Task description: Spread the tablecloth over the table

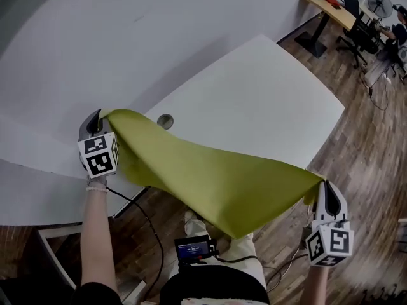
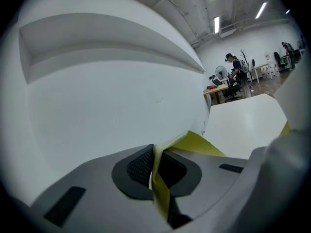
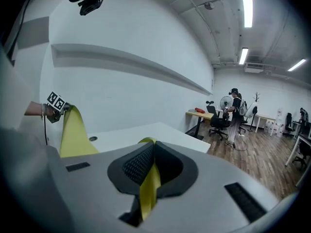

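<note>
At left, grips one corner of the yellow-green tablecloth (image 1: 216,183) in the left tongs (image 1: 99,118), jaws pressed together on the fabric, a thin fold pinched between the dark pads (image 2: 138,166). Holds that corner up in front of the white wall (image 1: 95,30), just off the left end of the white worktop (image 1: 267,94). Stretches the cloth through the air from there rightward, sagging in the middle, slung along the worktop's near edge and above the wood floor (image 1: 369,138); impossible to tell whether fabric and surface touch. Leaves in view a round cable port (image 1: 165,121) in the worktop, just beyond the cloth's upper edge. At right, clamps the opposite corner in the right tongs (image 1: 322,189), jaws likewise closed tight on a narrow strip of the fabric, near the worktop's near-right corner and lower in the head view than the left pair. Shows, at far right of the room, a wooden desk (image 1: 327,6), office chairs (image 1: 356,33) and a standing fan (image 1: 380,4).
</note>
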Demonstrator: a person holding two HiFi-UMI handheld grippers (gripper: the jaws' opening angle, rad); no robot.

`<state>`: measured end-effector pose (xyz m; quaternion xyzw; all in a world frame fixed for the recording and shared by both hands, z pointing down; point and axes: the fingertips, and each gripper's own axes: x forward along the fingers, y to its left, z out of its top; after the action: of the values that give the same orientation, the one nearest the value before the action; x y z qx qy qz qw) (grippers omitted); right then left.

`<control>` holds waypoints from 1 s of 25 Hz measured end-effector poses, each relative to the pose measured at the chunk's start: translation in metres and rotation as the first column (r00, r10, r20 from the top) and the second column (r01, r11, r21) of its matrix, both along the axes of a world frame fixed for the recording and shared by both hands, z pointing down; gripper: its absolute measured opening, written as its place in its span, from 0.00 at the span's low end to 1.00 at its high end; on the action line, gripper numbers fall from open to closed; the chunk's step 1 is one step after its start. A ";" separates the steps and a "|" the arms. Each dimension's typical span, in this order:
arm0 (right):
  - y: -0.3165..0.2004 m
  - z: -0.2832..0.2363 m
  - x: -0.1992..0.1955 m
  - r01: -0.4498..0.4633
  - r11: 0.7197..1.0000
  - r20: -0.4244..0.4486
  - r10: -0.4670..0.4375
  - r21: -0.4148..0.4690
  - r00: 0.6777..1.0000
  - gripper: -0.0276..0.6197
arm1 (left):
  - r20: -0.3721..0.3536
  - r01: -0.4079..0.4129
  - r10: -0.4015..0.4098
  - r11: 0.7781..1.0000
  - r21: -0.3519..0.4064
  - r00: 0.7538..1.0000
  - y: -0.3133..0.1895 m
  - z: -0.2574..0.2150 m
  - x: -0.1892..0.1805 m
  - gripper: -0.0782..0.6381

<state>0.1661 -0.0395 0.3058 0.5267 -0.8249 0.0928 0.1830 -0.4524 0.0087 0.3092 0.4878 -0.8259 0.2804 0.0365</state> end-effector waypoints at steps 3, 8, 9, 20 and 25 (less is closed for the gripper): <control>0.003 0.007 -0.010 -0.040 0.999 -0.023 0.040 -0.006 0.999 0.09 | -0.015 -0.013 0.013 1.000 -0.012 1.000 -0.017 0.016 -0.020 0.13; 0.002 0.011 -0.025 -0.075 0.997 -0.048 0.076 0.020 0.996 0.09 | -0.026 -0.026 0.026 0.999 -0.028 0.999 -0.044 0.035 -0.044 0.13; 0.001 0.011 -0.025 -0.085 0.996 -0.046 0.086 0.019 0.995 0.10 | -0.025 -0.028 0.028 0.999 -0.032 0.999 -0.048 0.037 -0.046 0.13; -0.002 0.030 -0.028 -0.135 0.991 -0.081 0.134 -0.009 0.988 0.10 | 0.044 0.000 0.005 0.993 -0.118 0.999 -0.093 0.054 -0.096 0.13; -0.012 0.046 -0.018 -0.143 0.989 -0.104 0.138 -0.035 0.985 0.09 | 0.134 -0.005 0.038 0.972 -0.235 0.990 -0.117 0.069 -0.103 0.13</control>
<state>0.1480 -0.0519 0.3520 0.5836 -0.7731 0.0962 0.2289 -0.5551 -0.1078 0.3780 0.4684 -0.7823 0.4093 0.0338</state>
